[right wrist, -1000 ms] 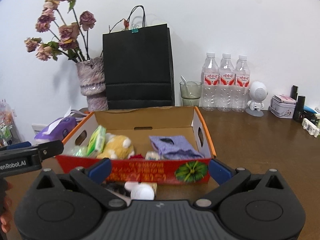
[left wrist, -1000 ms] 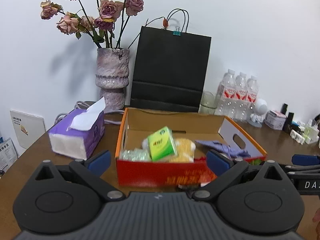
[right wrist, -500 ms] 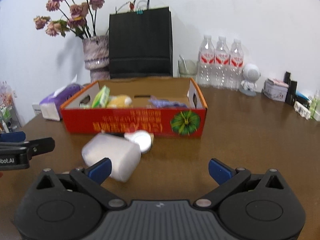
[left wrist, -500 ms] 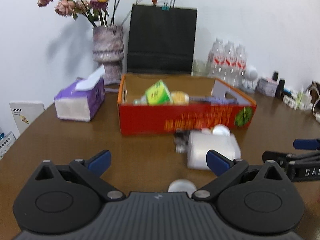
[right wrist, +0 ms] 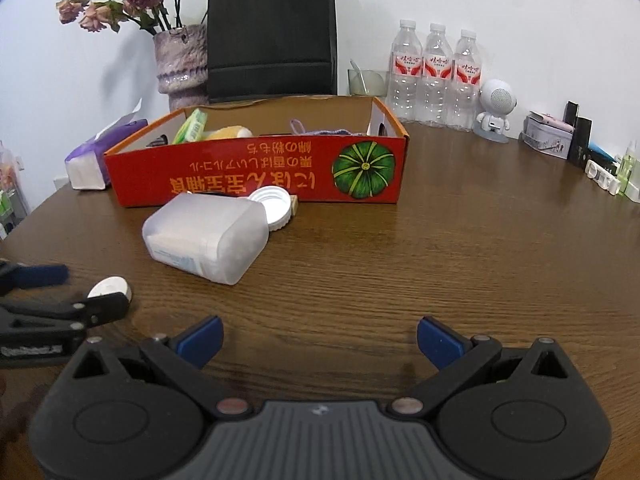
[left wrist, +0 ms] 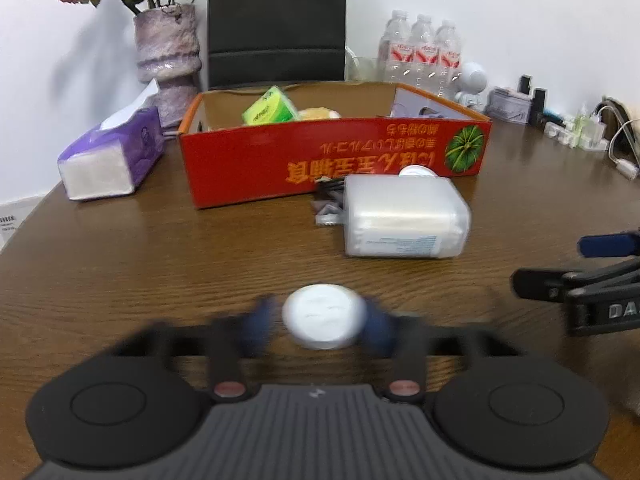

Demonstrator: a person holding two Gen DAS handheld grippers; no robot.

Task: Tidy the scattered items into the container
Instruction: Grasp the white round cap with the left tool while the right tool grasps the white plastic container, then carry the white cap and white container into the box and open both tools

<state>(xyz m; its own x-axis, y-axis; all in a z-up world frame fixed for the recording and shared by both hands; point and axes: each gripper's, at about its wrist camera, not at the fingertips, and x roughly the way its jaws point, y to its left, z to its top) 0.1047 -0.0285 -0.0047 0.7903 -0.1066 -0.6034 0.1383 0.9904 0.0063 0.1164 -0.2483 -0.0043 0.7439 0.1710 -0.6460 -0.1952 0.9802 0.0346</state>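
Closing left fingers around white disc; right fingers apart, bottle cap plain only there

**Loose items and the box**

A small white round disc lies flat on the wood. A frosted plastic jar lies on its side, its white ribbed cap by the red cardboard box, which holds 1 green packet, a yellow plush and purple cloth.
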